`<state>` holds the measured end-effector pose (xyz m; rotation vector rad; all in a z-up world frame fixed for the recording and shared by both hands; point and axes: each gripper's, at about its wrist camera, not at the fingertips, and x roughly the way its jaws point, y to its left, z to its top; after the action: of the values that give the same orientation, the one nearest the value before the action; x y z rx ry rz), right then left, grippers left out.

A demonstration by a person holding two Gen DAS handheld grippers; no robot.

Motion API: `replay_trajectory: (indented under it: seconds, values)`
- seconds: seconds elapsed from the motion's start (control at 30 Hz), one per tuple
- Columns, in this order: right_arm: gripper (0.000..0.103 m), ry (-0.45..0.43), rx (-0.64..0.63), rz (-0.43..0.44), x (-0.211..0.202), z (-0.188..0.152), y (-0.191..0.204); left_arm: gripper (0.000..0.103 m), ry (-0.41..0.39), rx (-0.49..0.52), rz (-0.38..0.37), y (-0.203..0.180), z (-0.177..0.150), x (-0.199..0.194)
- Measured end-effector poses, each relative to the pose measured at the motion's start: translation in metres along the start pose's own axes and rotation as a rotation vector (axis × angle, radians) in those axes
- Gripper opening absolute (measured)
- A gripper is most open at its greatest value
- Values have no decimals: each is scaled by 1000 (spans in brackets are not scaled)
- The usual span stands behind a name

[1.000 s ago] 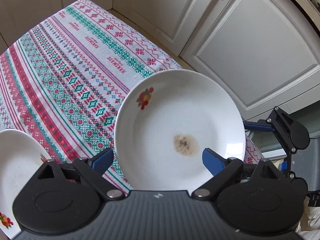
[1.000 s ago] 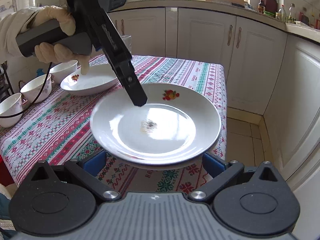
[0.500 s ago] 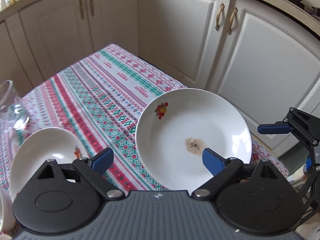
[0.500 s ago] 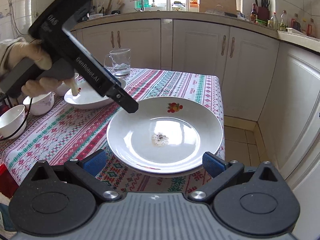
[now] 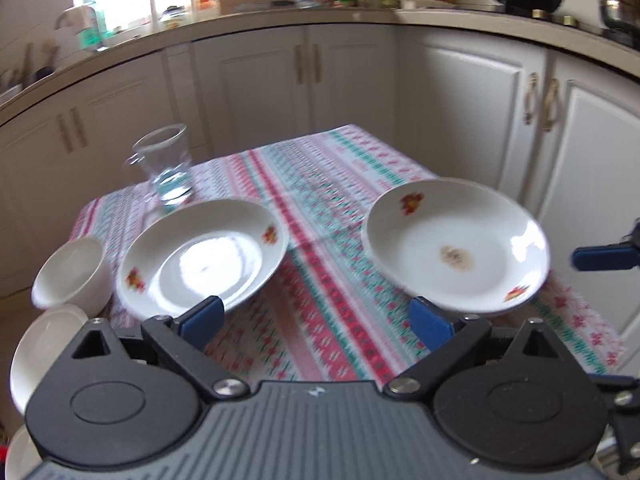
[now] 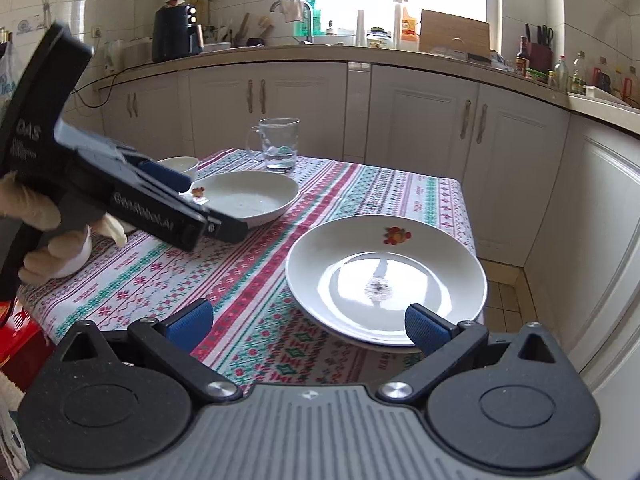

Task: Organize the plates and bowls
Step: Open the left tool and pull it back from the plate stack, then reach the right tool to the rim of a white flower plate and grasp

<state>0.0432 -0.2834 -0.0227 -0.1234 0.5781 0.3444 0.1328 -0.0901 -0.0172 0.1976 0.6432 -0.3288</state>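
two plates, three bowls and one glass on a patterned table. nearest, the left gripper [image 5: 316, 320] has just been opening; its jaws stand wide with only cloth between them, a clean plate [image 5: 202, 258] just past its left finger. the right gripper [image 6: 308, 328] is spread and empty, a stained plate [image 6: 386, 280] at its right finger. bowls [image 5: 72, 276] sit far left, the glass [image 6: 278, 144] farthest.

glass mug [image 6: 277, 145]: some water, apparently | patterned tablecloth [image 6: 256, 280] | cabinets [image 6: 424, 124]
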Motion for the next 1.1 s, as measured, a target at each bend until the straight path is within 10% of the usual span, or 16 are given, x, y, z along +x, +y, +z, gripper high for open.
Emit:
replay_trajectory:
  seconds: [0.57,1.1]
  values:
    - [103,74,-96,66,12,13,20,99,26,-139,139,33,-39,36]
    - [103,172,-280,214,84,99,0,103,29,-241,143,56,-27,84]
